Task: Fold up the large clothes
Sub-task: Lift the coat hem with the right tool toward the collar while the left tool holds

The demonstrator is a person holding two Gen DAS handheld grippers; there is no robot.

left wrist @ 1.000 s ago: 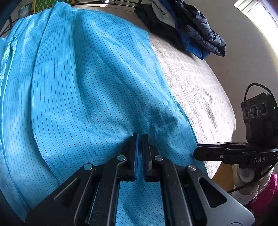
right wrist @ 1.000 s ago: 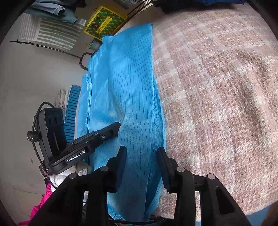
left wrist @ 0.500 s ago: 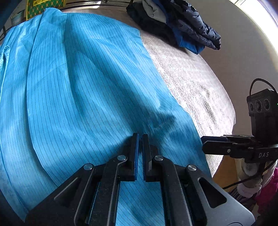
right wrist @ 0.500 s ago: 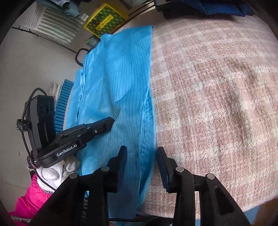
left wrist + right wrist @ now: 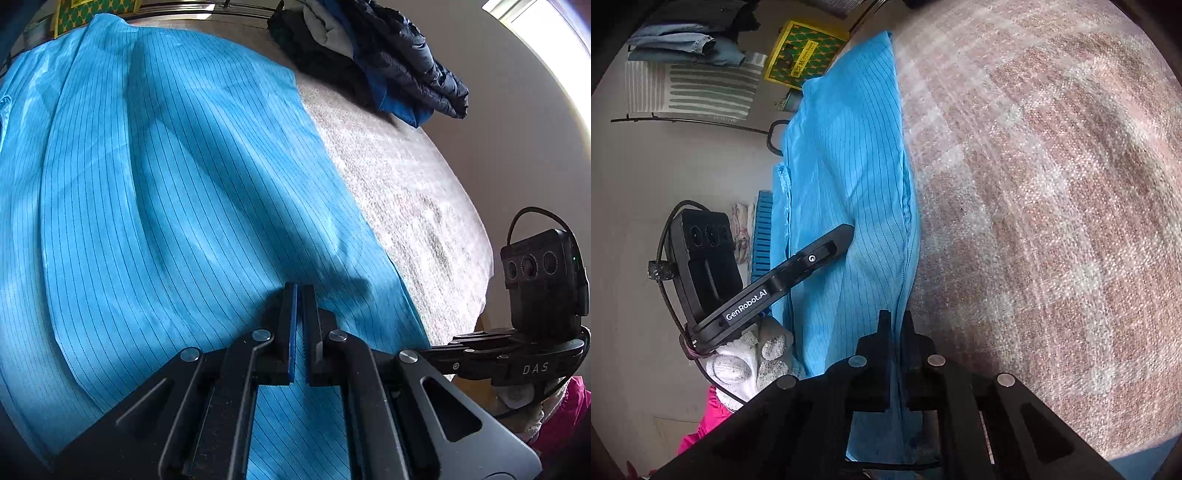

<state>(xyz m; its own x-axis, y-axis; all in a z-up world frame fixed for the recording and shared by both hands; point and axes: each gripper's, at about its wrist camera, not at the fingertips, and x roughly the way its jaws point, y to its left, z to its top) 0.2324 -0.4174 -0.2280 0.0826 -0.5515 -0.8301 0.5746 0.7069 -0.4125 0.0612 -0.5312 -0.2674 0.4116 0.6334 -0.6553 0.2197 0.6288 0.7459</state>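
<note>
A large bright-blue garment [image 5: 166,184] with thin dark stripes lies spread over a bed covered by a pink-and-white checked blanket [image 5: 1052,221]. My left gripper [image 5: 299,290] is shut on the garment's near part, and creases run from its tips. In the right wrist view the same garment [image 5: 849,166] shows as a long strip, with the left gripper [image 5: 846,234] resting on it. My right gripper [image 5: 895,319] is closing onto the garment's right-hand edge, with blue fabric pinched between its jaws. It also shows at the side of the left wrist view [image 5: 439,354].
A heap of dark jackets [image 5: 388,55] lies at the bed's far end. Off the far side are a yellow-green box [image 5: 801,51], folded jeans [image 5: 687,48] and a striped cloth. A white-gloved hand [image 5: 746,362] holds the left gripper; pink cloth [image 5: 705,417] is below it.
The right gripper's jaws, apart around the garment's edge before, have closed on it. The right gripper has shifted a little along that edge. The left gripper stays shut and still.
</note>
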